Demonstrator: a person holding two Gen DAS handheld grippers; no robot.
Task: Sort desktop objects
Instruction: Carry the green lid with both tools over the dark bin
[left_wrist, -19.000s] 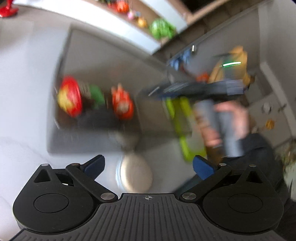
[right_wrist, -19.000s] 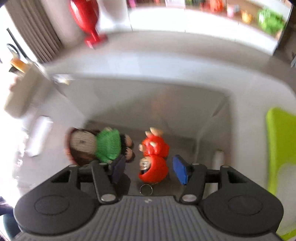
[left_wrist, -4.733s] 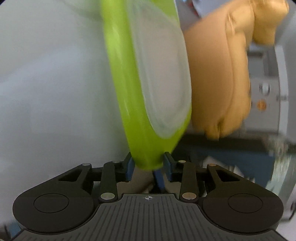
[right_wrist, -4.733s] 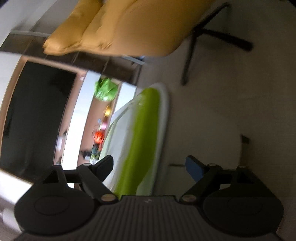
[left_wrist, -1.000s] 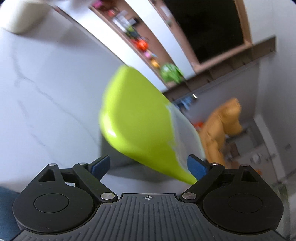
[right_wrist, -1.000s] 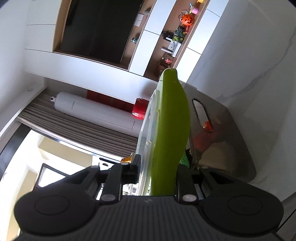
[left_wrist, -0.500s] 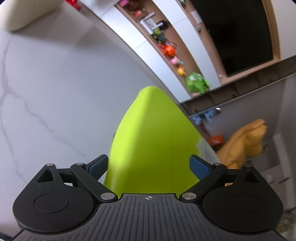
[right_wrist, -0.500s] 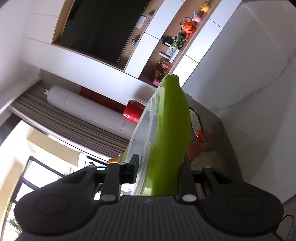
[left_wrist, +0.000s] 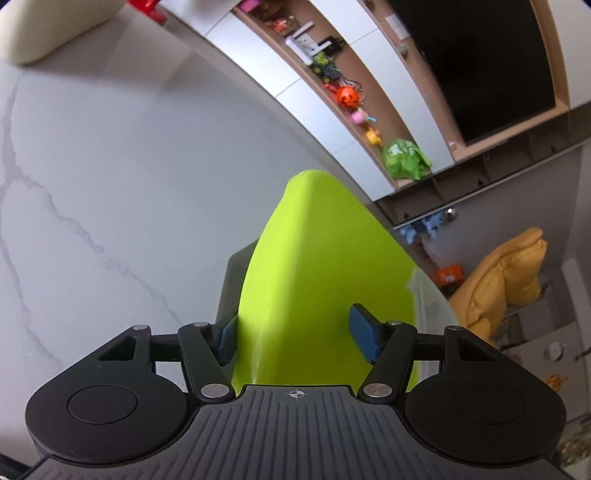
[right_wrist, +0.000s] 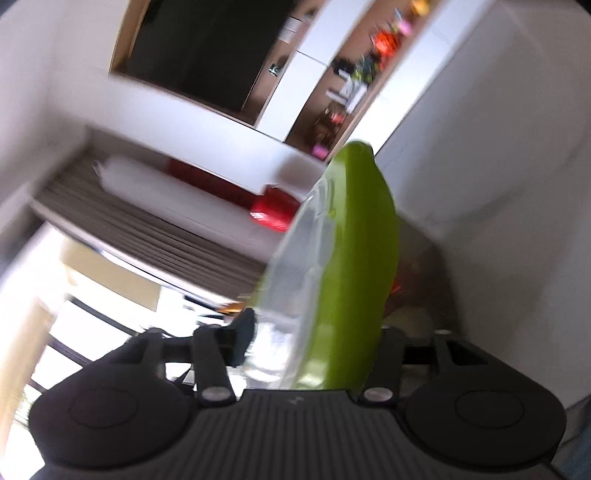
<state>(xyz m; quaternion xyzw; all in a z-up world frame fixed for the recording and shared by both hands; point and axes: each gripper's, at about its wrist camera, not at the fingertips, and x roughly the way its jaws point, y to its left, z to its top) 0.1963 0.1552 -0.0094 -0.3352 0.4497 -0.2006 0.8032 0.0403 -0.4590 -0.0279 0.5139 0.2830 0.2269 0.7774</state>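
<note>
The left gripper (left_wrist: 297, 334) has its blue fingers (left_wrist: 364, 330) set either side of the green lid (left_wrist: 317, 280) and is closing; the left pad sits at the lid's edge, while the right pad stands in front of the green face with no contact evident, so no clamp is made yet. The right gripper (right_wrist: 317, 341) is opening with the same lid between its fingers; its view is motion-blurred, and contact of either pad with the lid cannot be confirmed, though a gap appears likely beside the dark left finger (right_wrist: 242, 341). The lid stands on edge, held above the bench (left_wrist: 110, 166) and just in front of the grey storage box (left_wrist: 232, 288), whose wall shows behind it. Hazard: this is a handover with one grip releasing before the other is seated. If the right fingers clear first, the lid may tip or slide down between the pads and strike the box or the bench. The lid's convex, smooth face offers the left pads poor purchase, so a squeeze off its centre line could make it pivot or squirt out. The lid is bright lime green on its domed outer side, with a clear translucent inner panel and rim (right_wrist: 291, 280) on the other side, and it tapers to a rounded tip at the far end.
</note>
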